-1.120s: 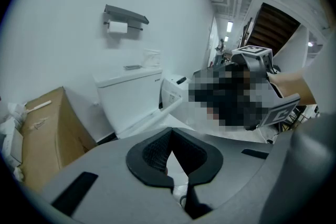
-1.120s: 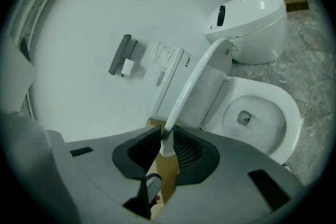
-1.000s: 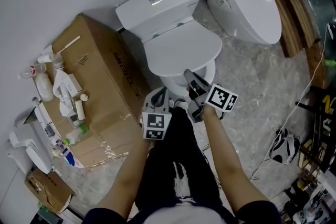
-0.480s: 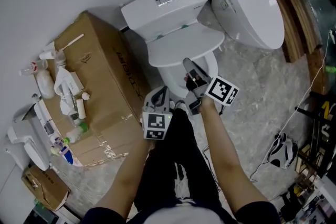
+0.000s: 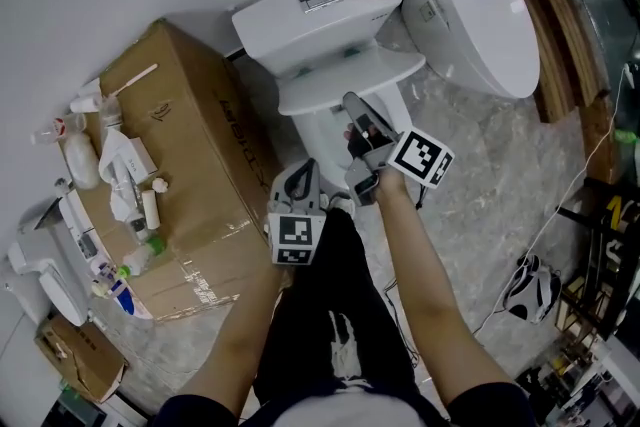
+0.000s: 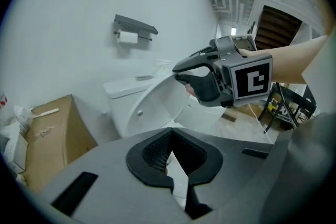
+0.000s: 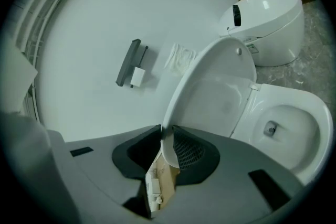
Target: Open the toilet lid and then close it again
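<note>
as right gripper [image 5: 352, 111] clamps toilet lid [image 7: 210, 97] rim, lid half raised

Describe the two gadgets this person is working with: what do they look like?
Each hand carries a grey gripper, the left gripper and the right gripper, ending in two dark fingers with mesh-textured pads. Each bears a white cube printed with black square markers. No cables show. The forearms are bare of sleeves.

My right gripper [image 5: 352, 105] is dark grey, its cube [image 5: 421, 157] black-and-white squares — toilet lid [image 5: 320, 91] white, cardboard box [image 5: 190, 150] at frame left brown.
</note>
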Action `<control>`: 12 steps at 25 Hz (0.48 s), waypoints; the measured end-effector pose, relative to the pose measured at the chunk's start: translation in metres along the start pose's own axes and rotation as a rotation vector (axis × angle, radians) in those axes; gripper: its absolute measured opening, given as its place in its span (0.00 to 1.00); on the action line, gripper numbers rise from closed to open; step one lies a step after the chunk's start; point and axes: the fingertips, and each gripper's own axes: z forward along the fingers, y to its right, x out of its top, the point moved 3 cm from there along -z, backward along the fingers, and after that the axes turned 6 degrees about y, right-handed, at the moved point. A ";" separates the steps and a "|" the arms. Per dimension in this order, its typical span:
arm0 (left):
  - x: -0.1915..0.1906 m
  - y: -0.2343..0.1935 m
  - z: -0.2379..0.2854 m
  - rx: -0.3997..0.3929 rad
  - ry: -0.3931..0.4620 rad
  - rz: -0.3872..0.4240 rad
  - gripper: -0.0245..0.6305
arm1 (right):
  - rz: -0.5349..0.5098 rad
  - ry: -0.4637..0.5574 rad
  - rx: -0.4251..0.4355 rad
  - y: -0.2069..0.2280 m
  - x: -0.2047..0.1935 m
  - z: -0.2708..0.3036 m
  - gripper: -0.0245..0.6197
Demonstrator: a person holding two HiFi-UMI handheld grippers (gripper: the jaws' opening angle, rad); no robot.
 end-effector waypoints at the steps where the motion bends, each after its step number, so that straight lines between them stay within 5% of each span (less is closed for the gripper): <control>1: 0.001 -0.001 0.001 0.003 0.004 0.006 0.05 | 0.001 -0.002 0.002 -0.001 0.001 0.003 0.13; 12: 0.001 -0.013 0.003 0.021 0.012 0.026 0.05 | 0.004 0.009 0.055 -0.013 0.015 0.033 0.13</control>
